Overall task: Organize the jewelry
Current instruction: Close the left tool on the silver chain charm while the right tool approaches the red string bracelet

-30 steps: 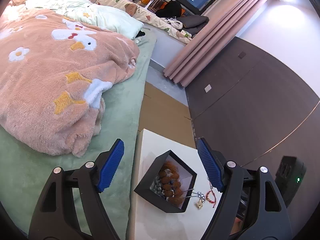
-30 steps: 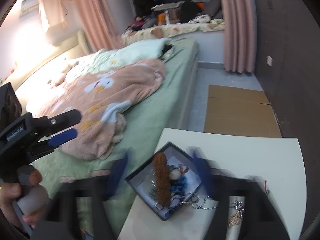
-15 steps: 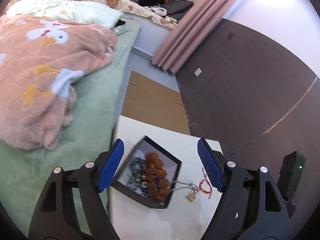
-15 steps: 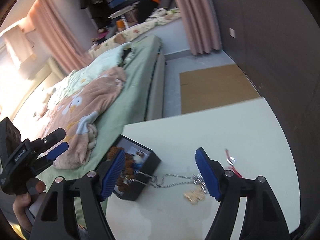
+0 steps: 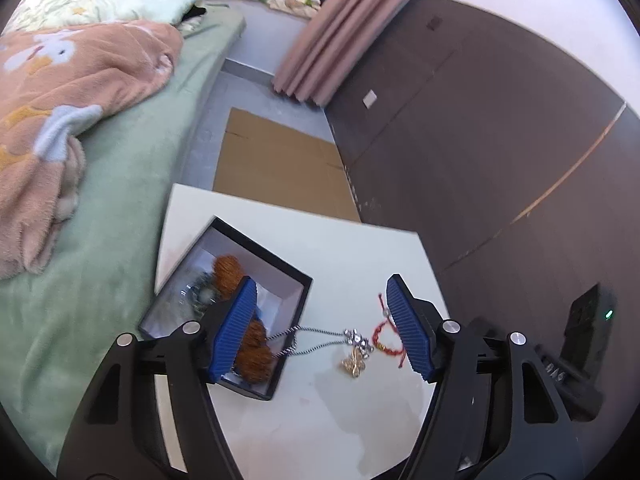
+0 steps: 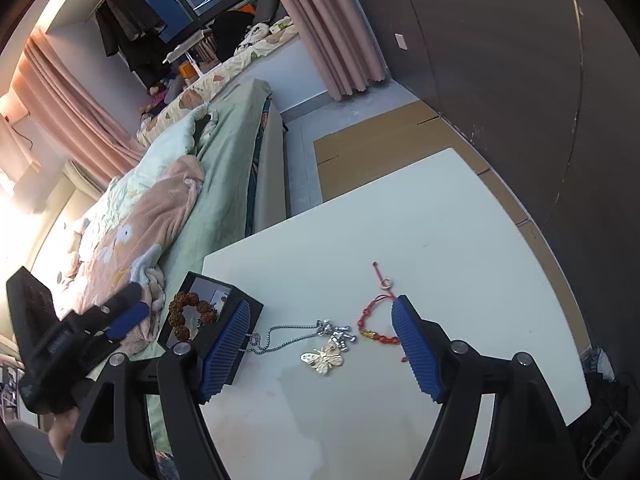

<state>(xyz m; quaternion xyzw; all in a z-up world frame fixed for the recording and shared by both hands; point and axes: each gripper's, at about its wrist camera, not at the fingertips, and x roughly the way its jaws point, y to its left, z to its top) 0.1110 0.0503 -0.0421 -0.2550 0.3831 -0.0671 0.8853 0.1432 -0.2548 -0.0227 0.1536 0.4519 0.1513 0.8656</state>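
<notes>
A black jewelry box (image 5: 296, 276) sits open at the white table's left edge, holding a brown bead bracelet (image 5: 228, 270) and blurred silver pieces. It shows in the right wrist view (image 6: 250, 305) too. A silver chain necklace (image 5: 316, 338) trails from the box to a gold butterfly pendant (image 5: 354, 366) on the table. A red bead bracelet (image 5: 386, 336) lies right of it. My left gripper (image 5: 322, 330) is open above the chain. My right gripper (image 6: 320, 344) is open, with the pendant (image 6: 323, 358), chain (image 6: 280, 340) and red bracelet (image 6: 374, 330) between its fingers.
The white table (image 6: 440, 240) stands beside a bed with a green sheet (image 5: 120, 184) and a pink blanket (image 5: 60, 80). Flat cardboard (image 5: 276, 164) lies on the floor beyond. A dark wall (image 5: 480, 140) runs along the right. The left gripper also shows in the right wrist view (image 6: 80, 332).
Both grippers have swung right and come closer to the table. The necklace and red bracelet now sit between the fingers of each. Both stay open.
</notes>
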